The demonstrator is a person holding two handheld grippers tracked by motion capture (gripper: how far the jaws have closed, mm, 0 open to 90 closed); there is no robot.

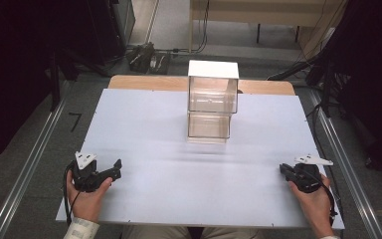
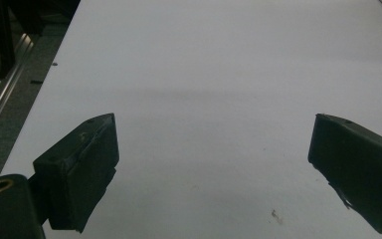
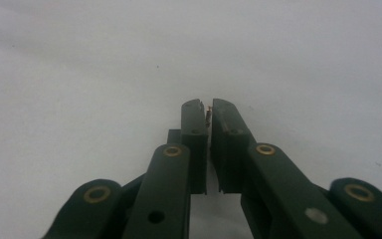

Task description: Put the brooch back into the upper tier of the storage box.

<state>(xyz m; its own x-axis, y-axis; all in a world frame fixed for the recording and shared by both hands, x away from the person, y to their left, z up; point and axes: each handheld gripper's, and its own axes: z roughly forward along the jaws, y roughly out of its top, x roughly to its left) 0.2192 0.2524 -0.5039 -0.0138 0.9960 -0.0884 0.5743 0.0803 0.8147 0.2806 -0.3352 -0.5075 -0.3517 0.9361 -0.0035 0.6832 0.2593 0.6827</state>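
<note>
We see a white board (image 1: 144, 129) laid over a wooden desk (image 1: 129, 81), and near its far edge, about midway along, stands a clear two-tier plastic box (image 1: 212, 99) with a white top, well apart from both tools. Near the near left corner, the left gripper (image 1: 113, 169) rests in the person's left hand (image 1: 87, 196) with its jaws spread wide over bare board. Near the near right corner, the right gripper (image 1: 284, 170) sits in the right hand (image 1: 316, 201), its jaws pressed together with nothing between them.
</note>
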